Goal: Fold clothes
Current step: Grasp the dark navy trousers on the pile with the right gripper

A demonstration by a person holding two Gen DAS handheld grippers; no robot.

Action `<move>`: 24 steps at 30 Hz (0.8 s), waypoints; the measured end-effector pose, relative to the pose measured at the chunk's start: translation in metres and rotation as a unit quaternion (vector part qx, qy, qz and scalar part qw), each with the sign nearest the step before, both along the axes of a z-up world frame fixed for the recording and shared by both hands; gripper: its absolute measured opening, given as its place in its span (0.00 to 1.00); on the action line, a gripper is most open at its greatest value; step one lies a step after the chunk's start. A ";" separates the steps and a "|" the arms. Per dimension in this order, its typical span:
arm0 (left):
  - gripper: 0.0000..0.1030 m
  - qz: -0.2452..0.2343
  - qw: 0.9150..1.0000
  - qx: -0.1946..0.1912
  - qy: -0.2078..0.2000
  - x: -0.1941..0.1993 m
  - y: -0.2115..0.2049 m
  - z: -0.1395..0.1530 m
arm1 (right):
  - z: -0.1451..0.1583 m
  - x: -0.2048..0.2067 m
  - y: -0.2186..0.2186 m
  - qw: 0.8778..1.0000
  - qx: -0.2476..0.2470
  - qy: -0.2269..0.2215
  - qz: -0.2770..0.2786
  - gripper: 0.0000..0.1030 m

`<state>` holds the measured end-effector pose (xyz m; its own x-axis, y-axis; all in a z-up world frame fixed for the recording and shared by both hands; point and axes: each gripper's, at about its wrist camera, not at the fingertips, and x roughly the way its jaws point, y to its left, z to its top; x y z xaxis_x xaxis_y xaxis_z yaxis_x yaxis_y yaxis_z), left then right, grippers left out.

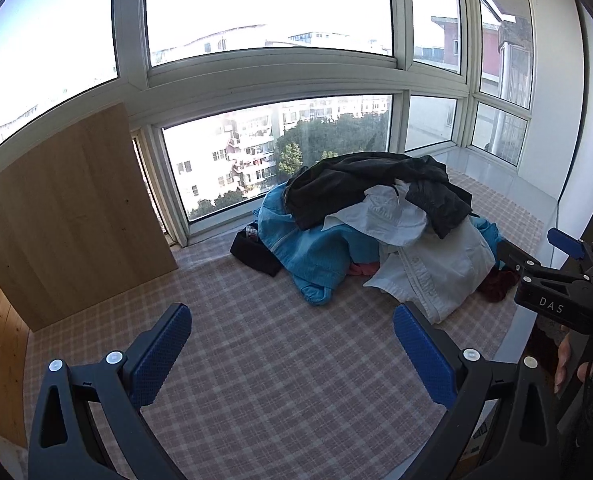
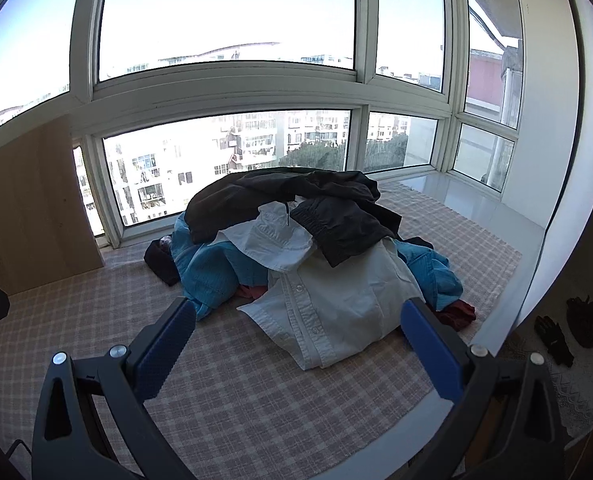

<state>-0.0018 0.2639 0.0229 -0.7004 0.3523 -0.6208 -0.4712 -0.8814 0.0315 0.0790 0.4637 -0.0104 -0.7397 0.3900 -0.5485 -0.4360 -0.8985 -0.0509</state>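
Right wrist view: right tool [image 2: 296, 344] and left tool [image 1: 292, 344] both gape wide, empty. Unfolded clothes pile [image 2: 308, 248] lies just ahead on the checked cloth [image 2: 256, 392]; folding not begun.

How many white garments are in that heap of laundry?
2 that I can see. A white button-up shirt lies at the front of the pile, nearest the grippers; another white garment sits above it, partly under the black clothing. More may be buried.
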 end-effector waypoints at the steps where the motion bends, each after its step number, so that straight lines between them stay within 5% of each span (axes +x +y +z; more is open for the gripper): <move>1: 0.99 0.006 1.000 0.001 -0.002 -0.003 0.005 0.000 | -0.001 -0.006 0.013 1.000 0.002 -0.001 0.005 1.00; 8: 0.99 0.037 0.999 0.023 -0.021 -0.026 0.031 -0.001 | -0.001 -0.065 0.090 0.999 0.025 -0.018 0.041 0.99; 13: 0.99 0.064 0.998 0.015 -0.022 -0.045 0.043 -0.002 | 0.002 -0.120 0.124 0.996 0.039 -0.036 0.078 0.90; 19: 0.99 0.090 0.996 0.003 -0.016 -0.065 0.048 0.000 | -0.013 -0.195 0.154 0.991 0.001 -0.072 0.110 0.88; 24: 0.99 0.102 0.994 -0.007 -0.022 -0.087 0.045 -0.005 | -0.033 -0.250 0.172 0.986 -0.048 -0.104 0.122 0.76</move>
<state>-0.0886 0.3087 0.0180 -0.7292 0.1958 -0.6557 -0.2829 -0.9587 0.0283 -0.1715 0.6353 -0.0432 -0.6723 0.1533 -0.7242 -0.1947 -0.9805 -0.0268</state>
